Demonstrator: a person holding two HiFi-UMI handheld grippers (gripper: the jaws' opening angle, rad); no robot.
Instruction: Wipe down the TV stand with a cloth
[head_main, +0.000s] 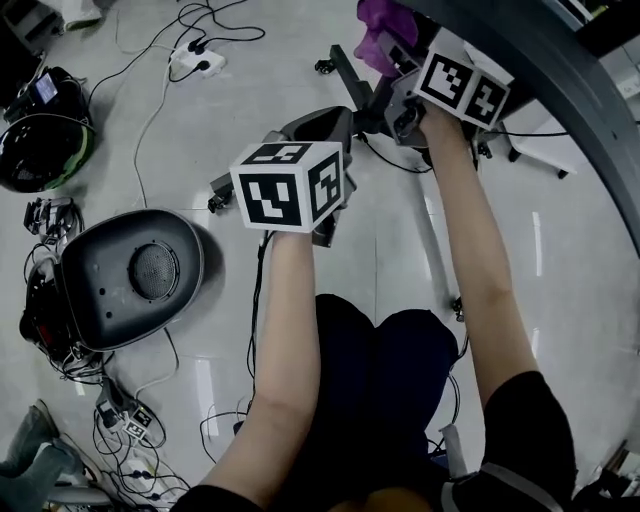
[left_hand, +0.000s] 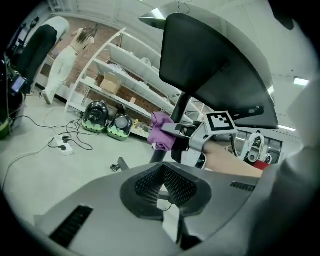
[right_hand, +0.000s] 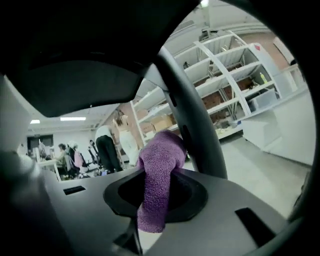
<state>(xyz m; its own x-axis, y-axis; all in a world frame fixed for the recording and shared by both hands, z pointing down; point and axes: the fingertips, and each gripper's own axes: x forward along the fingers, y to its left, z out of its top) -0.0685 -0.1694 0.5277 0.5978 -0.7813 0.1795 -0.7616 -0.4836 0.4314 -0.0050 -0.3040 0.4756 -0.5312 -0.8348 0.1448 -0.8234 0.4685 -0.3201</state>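
My right gripper (head_main: 388, 52) is shut on a purple cloth (head_main: 378, 25), which it holds against the black pole of the TV stand (head_main: 352, 88). In the right gripper view the cloth (right_hand: 157, 165) hangs out of the jaws of the right gripper (right_hand: 152, 200), just left of the pole (right_hand: 192, 115). My left gripper (head_main: 315, 125) hovers lower and to the left, above the stand's wheeled base, shut with nothing in it. The left gripper view looks over that gripper (left_hand: 164, 182) to the cloth (left_hand: 161, 131), the pole (left_hand: 180, 107) and the dark back of the TV (left_hand: 210, 60) above.
On the floor at left lie a grey oval device (head_main: 125, 275), a black helmet (head_main: 40, 140), a white power strip (head_main: 197, 62) and several cables. White shelving (left_hand: 115, 85) stands behind, with a person (left_hand: 60, 65) beside it. The TV's edge (head_main: 560, 90) overhangs at the right.
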